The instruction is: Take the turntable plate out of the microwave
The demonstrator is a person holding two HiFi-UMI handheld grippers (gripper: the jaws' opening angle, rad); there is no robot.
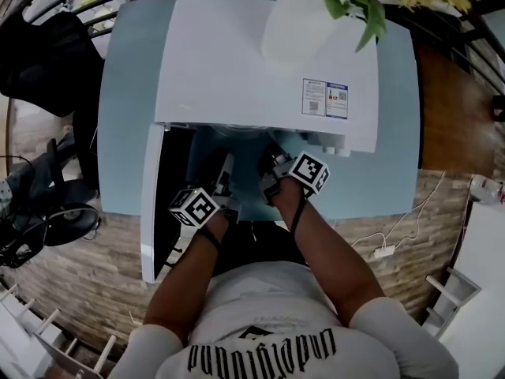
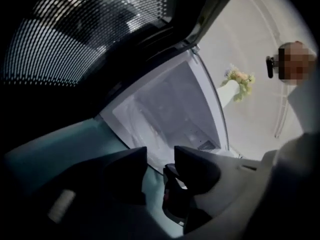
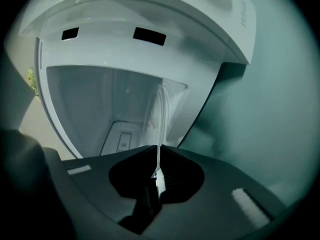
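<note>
A white microwave (image 1: 260, 61) stands on a pale blue table (image 1: 126, 133) with its door (image 1: 152, 204) swung open to the left. In the right gripper view the clear glass turntable plate (image 3: 160, 114) shows edge-on, reaching from the cavity into my right gripper (image 3: 157, 156), whose pads are shut on its rim. My left gripper (image 2: 160, 159) hangs just left of it at the cavity mouth, open, with nothing between its fingers. In the head view both grippers, left (image 1: 225, 178) and right (image 1: 274, 174), sit close together at the opening.
A white vase of flowers (image 1: 316, 22) stands on top of the microwave at the right. A black chair (image 1: 39, 61) is at the far left, and a white cable and plug (image 1: 384, 250) lie on the floor at the right.
</note>
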